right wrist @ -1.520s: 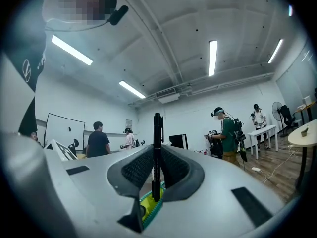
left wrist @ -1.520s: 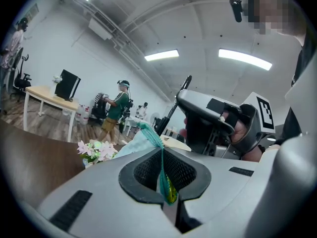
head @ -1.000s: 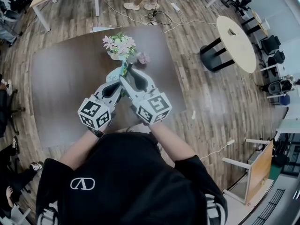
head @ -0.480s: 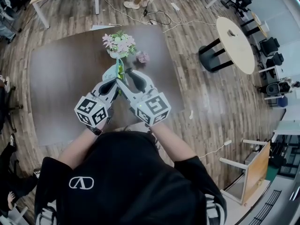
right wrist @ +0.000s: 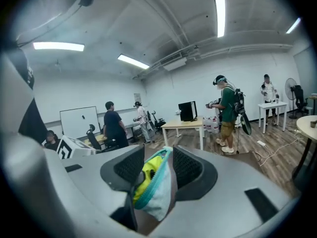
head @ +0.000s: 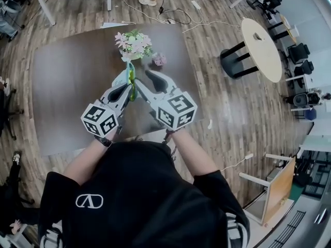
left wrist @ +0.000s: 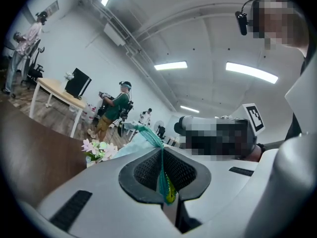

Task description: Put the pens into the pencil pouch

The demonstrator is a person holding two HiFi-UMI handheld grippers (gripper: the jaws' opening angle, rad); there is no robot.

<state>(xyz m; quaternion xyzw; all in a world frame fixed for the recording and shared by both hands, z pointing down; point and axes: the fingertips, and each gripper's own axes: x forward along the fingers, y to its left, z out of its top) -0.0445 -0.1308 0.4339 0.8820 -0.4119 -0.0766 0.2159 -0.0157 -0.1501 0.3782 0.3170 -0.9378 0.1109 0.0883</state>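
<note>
Pouch (right wrist: 159,195) in left gripper (left wrist: 163,172), right gripper (right wrist: 152,170)

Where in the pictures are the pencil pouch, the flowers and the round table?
pencil pouch (right wrist: 158,197): right gripper view, on its pale fabric side.
flowers (head: 133,43): head view, on the pink and white blossoms.
round table (head: 264,50): head view, on its bare light top.

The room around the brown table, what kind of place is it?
Probably an office or lab workspace: a light wooden desk carries a black monitor, black office chairs stand at the room's edge, and a white board stands by the wall.
</note>
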